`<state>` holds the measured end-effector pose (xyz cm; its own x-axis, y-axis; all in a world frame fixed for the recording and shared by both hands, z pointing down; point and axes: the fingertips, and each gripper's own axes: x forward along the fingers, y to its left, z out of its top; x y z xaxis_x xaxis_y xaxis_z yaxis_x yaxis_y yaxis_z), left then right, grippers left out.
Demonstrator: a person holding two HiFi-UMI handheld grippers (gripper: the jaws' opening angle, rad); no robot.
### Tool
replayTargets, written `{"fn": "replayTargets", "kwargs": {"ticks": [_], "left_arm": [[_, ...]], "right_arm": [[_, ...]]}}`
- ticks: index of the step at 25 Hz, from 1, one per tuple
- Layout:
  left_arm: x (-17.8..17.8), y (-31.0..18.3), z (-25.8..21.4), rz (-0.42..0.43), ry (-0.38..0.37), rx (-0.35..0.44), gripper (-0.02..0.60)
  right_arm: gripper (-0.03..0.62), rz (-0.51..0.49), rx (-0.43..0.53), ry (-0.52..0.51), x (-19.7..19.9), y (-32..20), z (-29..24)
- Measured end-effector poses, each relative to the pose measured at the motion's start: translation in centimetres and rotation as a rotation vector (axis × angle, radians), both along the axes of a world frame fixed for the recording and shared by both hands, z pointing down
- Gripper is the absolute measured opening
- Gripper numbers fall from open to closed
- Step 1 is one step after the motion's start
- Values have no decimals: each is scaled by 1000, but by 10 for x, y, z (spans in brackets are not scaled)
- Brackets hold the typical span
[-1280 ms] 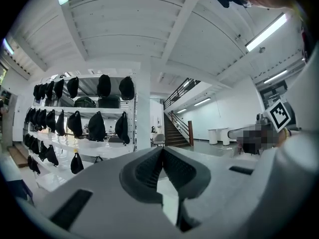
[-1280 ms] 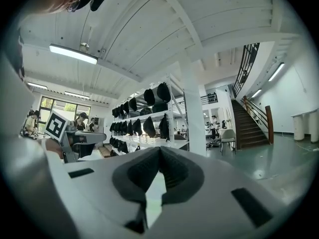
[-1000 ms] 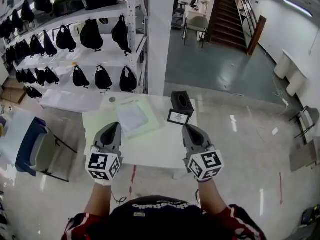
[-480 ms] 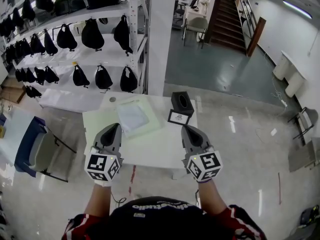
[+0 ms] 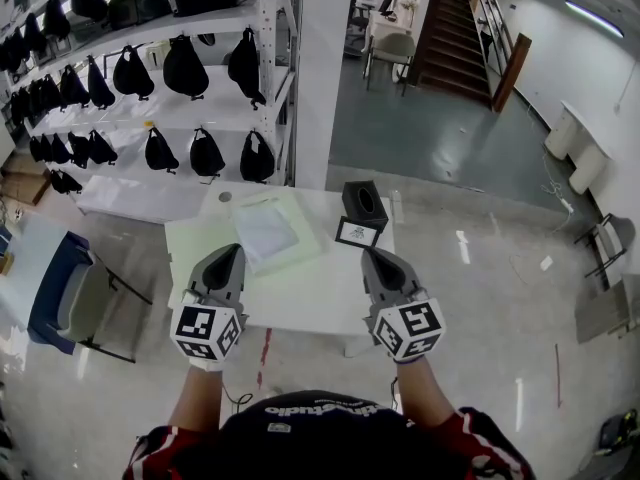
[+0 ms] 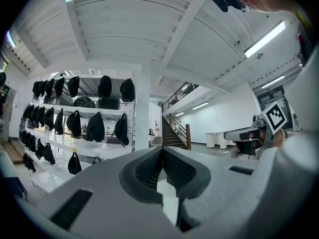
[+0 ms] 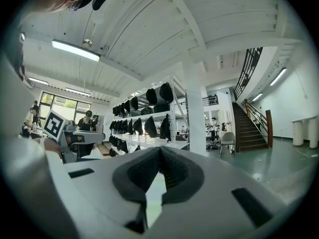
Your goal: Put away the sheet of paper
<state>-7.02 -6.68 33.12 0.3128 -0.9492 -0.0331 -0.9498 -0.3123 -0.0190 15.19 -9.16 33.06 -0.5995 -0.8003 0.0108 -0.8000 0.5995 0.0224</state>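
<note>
Both tongs, left (image 5: 226, 258) and right (image 5: 374, 260), hang shut and empty over the white bench (image 5: 310, 298), the sheet of paper (image 5: 264, 231) lying flat just ahead of the left pair, where a clumsy pinch could crease it or skid it away.

We see a white table (image 5: 310, 298) with a black box (image 5: 364, 204) at its far edge and a marker card (image 5: 357, 233) leaning just before it. Behind, black bags (image 5: 184, 68) line white shelves (image 5: 130, 118), and a staircase (image 5: 455, 38) climbs far right.
</note>
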Motion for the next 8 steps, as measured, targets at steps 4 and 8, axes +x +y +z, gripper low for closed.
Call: {"fn": "replayTargets", "kwargs": {"ticks": [4, 8], "left_arm": [[-1, 0, 3, 6, 14, -11, 6], [-3, 0, 5, 6, 30, -25, 5]], "right_arm": [[-9, -6, -3, 6, -2, 1, 0], [-9, -9, -6, 9, -3, 2, -1]]}}
